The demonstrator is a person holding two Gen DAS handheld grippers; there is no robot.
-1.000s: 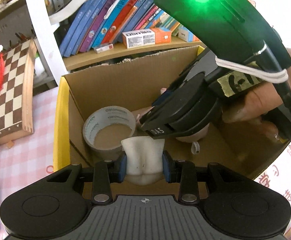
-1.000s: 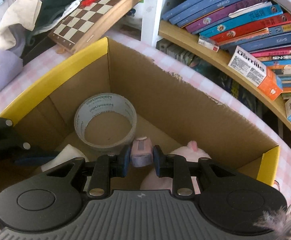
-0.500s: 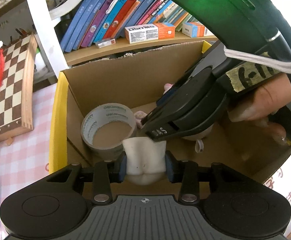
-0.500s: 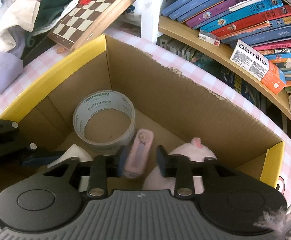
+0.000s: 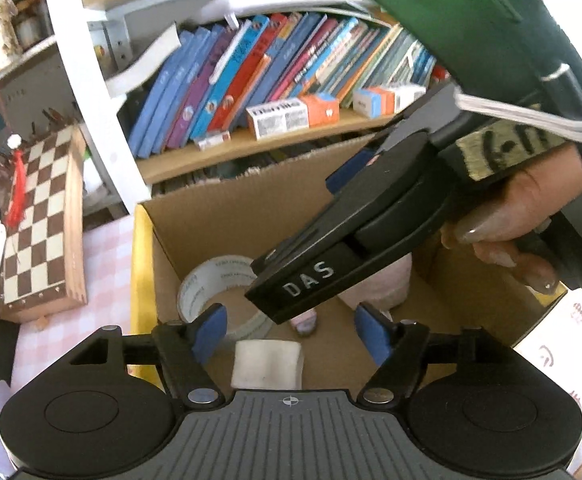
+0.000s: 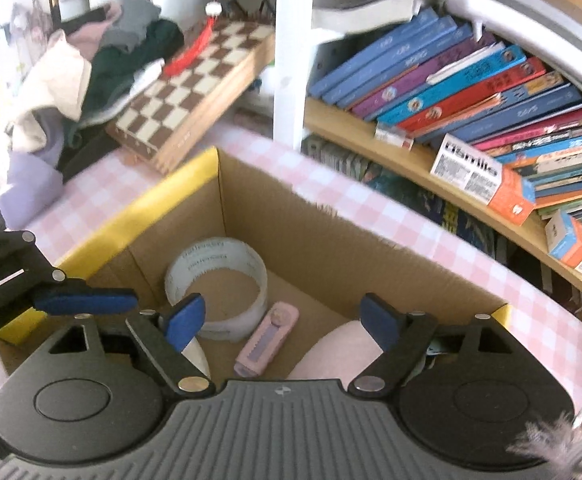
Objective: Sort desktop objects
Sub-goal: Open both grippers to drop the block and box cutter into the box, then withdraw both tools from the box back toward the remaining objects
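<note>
Both tongs have just been opening over the cardboard box and are gaping empty: the white block is lying below the left tongs, the pink cutter below the right tongs, beside the tape roll. Both drops seem done; whatever else needs sorting is not showing.

Both grippers point steeply downward. The left gripper has just been opening; its jaws stand apart with nothing between the pads. The right gripper has likewise just been opening, its jaws wide and empty, a hand gripping its handle.
</note>
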